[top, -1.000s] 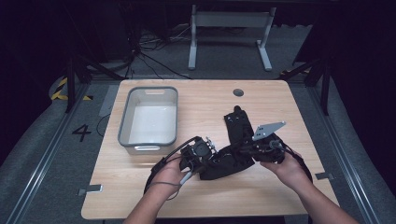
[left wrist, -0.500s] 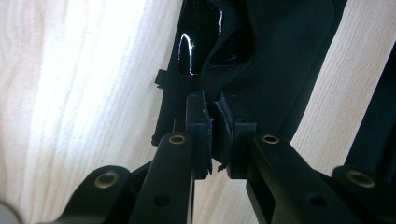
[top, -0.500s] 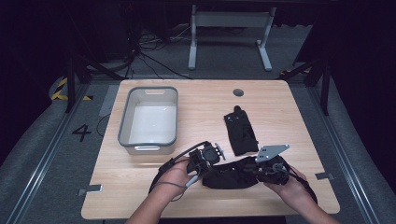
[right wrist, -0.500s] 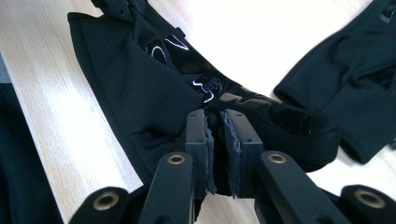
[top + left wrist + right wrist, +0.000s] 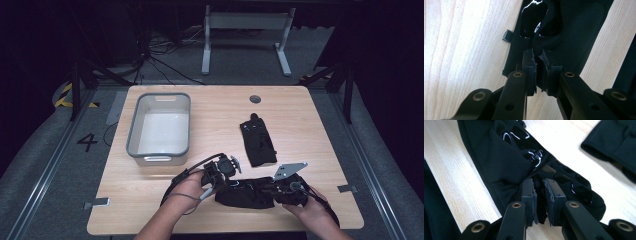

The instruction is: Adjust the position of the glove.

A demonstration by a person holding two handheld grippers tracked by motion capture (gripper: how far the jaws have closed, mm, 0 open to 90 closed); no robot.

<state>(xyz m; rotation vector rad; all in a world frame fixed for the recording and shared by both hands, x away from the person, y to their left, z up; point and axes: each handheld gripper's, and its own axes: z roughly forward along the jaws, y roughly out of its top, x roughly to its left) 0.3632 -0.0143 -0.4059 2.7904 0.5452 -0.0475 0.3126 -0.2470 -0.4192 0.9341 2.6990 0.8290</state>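
Near the bench's (image 5: 150, 210) front edge, the left hand-held gripper (image 5: 223, 169) and right hand-held gripper (image 5: 280, 187) each pinch an end of a black glove (image 5: 245, 192), seemingly laying it flat; next comes letting go cleanly.

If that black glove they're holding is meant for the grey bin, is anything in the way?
Nothing visible blocks it. The held glove lies near the table's front edge, pinched by both grippers; bare wood separates it from the grey bin. The other glove lies off to the right.
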